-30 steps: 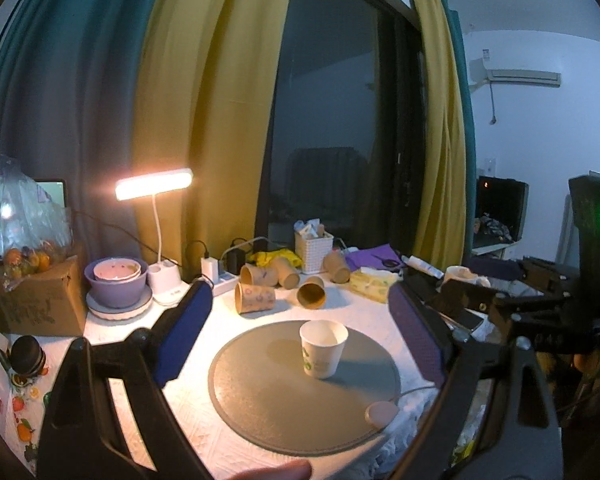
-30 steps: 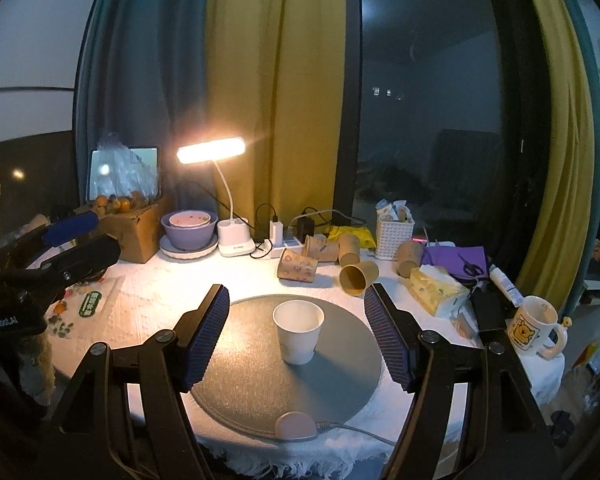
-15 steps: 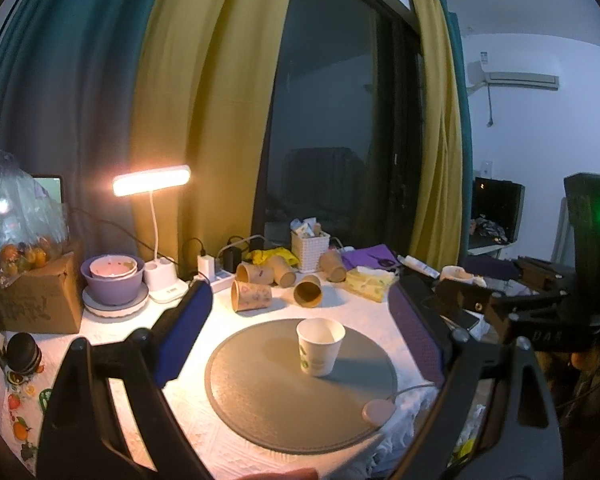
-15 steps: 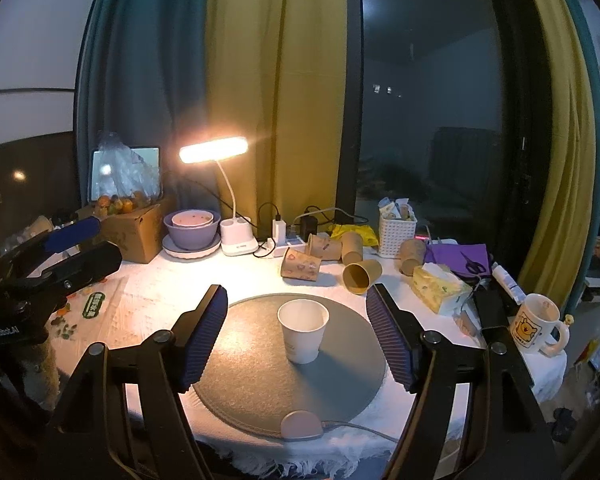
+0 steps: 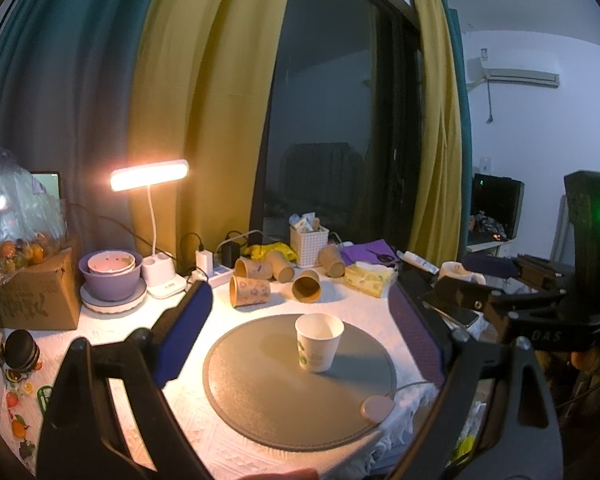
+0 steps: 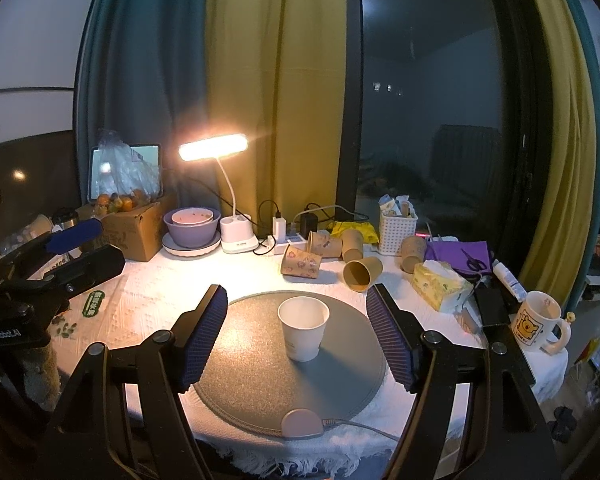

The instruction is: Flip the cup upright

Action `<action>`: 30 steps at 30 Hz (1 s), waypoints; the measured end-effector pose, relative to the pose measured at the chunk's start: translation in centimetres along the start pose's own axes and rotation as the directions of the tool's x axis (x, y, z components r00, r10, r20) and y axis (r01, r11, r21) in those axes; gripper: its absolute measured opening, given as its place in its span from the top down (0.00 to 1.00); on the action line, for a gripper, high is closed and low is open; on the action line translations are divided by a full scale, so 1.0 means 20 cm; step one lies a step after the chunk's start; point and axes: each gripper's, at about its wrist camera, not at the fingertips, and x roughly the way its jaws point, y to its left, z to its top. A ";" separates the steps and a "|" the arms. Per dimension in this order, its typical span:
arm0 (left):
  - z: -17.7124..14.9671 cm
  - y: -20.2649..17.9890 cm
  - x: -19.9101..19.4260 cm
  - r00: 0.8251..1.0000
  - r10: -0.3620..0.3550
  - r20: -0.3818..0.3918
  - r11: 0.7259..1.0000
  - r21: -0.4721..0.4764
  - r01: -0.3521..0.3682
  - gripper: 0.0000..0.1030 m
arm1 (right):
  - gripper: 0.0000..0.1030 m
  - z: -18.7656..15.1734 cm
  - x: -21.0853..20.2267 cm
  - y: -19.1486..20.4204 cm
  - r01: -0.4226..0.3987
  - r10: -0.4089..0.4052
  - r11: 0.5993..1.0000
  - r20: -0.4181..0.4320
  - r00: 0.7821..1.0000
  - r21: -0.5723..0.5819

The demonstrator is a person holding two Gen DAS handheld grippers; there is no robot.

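Observation:
A white paper cup (image 5: 319,342) stands upright, mouth up, near the middle of a round grey mat (image 5: 256,392). It also shows in the right wrist view (image 6: 303,333) on the same mat (image 6: 340,384). My left gripper (image 5: 300,304) is open and empty, held back from the cup, its fingers wide on either side. My right gripper (image 6: 296,304) is open and empty too, pulled back with the cup between its finger lines. The left gripper shows at the left edge of the right wrist view (image 6: 56,256).
Several brown paper cups (image 6: 300,262) lie on their sides behind the mat. A lit desk lamp (image 6: 214,148), purple bowls (image 6: 190,226), a cardboard box (image 6: 136,232), a tissue pack (image 6: 440,286), a white basket (image 6: 398,230) and a bear mug (image 6: 538,322) crowd the table's back and right.
Both grippers have drifted slightly back and up from the table; the cup stays upright on the mat and neither gripper has changed its opening.

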 end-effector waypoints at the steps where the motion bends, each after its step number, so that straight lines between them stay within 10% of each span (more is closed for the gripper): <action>1: 0.00 0.00 0.00 1.000 0.000 0.000 1.000 0.000 0.000 0.12 | 0.27 0.00 0.00 0.00 0.000 0.000 1.000 0.000 1.000 0.000; 30: 0.00 -0.01 0.00 1.000 0.001 -0.002 1.000 -0.001 -0.001 0.12 | 0.27 -0.01 0.00 0.00 0.000 0.000 1.000 -0.003 1.000 0.001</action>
